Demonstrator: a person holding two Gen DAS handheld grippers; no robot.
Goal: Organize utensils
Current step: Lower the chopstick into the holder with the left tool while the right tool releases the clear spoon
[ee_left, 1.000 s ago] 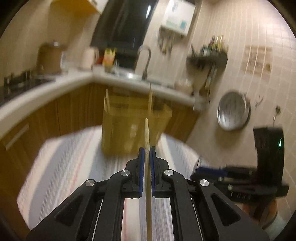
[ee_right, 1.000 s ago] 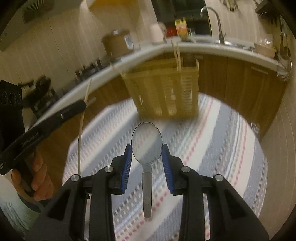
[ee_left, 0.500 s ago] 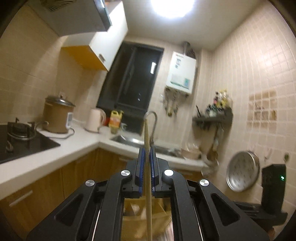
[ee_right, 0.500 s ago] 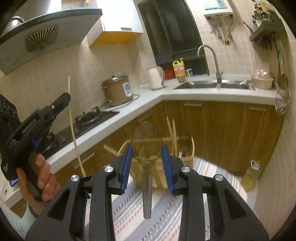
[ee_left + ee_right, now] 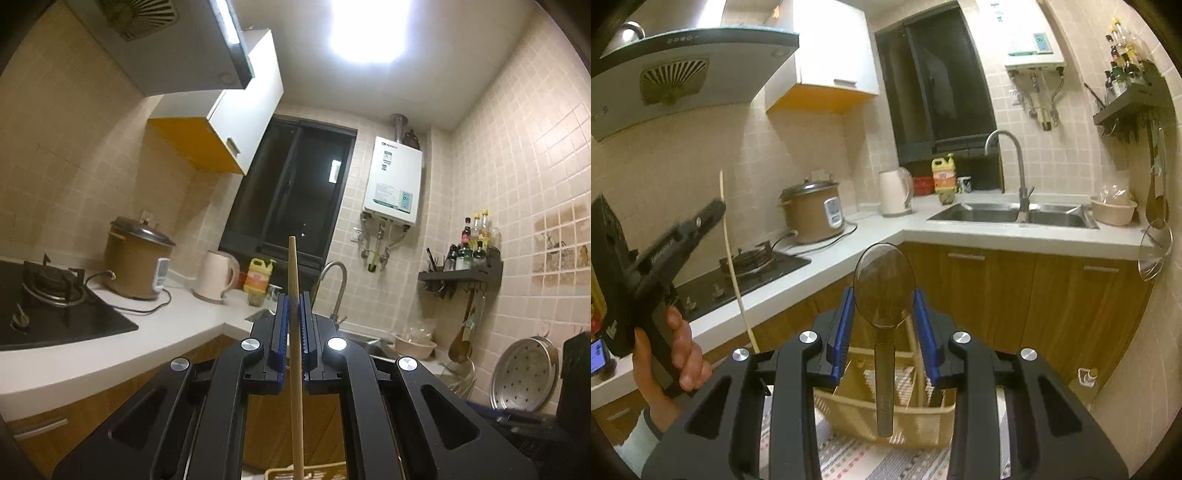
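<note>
Utensils have been lifted well above the yellow basket (image 5: 886, 406) within a second, chopstick (image 5: 295, 332) pinched in the left gripper (image 5: 294, 328) and spoon (image 5: 884, 291) in the right gripper (image 5: 884, 325), so sorting into compartments is judged imminent.

Open air lies ahead of both grippers, above the white countertop (image 5: 1015, 236). Obstacles along its back edge: rice cooker (image 5: 812, 212), kettle (image 5: 894, 192), yellow bottle (image 5: 943, 179) and faucet (image 5: 1015, 170) over the sink (image 5: 1008, 214). The range hood (image 5: 687, 70) and wall cabinet (image 5: 827, 55) bound the room overhead. Below the right gripper (image 5: 884, 325), the yellow basket (image 5: 879, 417) stands open-topped, with upright sticks inside its right part. The left gripper (image 5: 713, 210), with its chopstick (image 5: 733, 266), occupies the space at left.
</note>
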